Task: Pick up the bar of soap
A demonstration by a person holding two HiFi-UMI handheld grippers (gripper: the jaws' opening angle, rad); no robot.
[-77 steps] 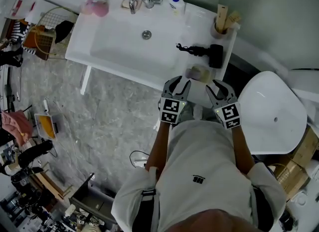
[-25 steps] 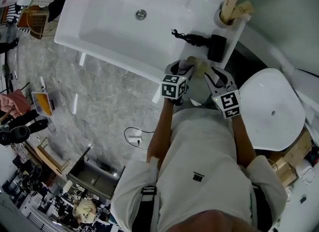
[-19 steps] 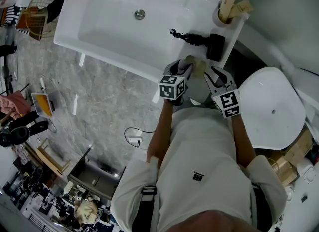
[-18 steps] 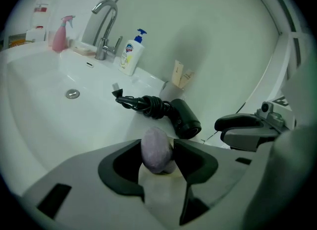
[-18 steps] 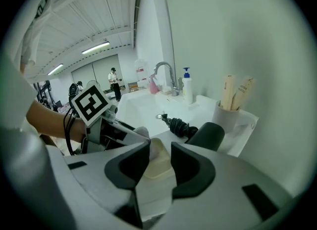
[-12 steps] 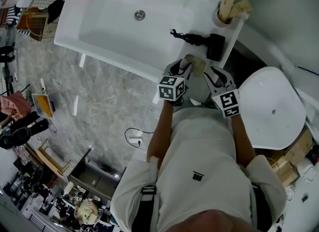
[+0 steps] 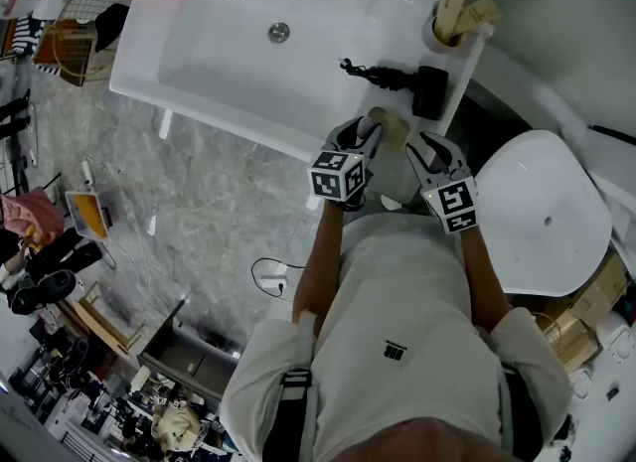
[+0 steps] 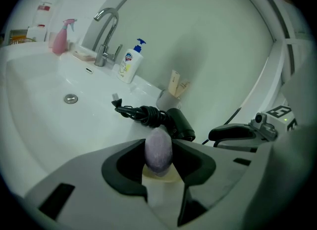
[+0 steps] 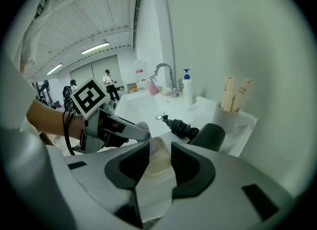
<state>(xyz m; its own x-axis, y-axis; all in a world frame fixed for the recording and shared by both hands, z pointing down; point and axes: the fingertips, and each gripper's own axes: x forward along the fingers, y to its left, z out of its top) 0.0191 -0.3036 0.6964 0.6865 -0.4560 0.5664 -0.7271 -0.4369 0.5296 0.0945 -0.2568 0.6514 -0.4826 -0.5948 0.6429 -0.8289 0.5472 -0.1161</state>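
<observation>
Bar of soap (image 8: 158, 149): purple, stood on end over its yellow dish (image 8: 159, 177), near the front edge of the counter (image 7: 459, 71) at its right end. The left gripper (image 7: 360, 136) has just been closing its jaws; they are now drawn partway in, with both pads pressed on the bar's flanks. The grasp therefore appears made, and lifting is the step that remains. Whether the bar is clear of the dish cannot be told. A black hair dryer (image 8: 179, 123) lies just behind. The right gripper (image 9: 159, 161) hovers beside the dish, jaws apart and empty.
</observation>
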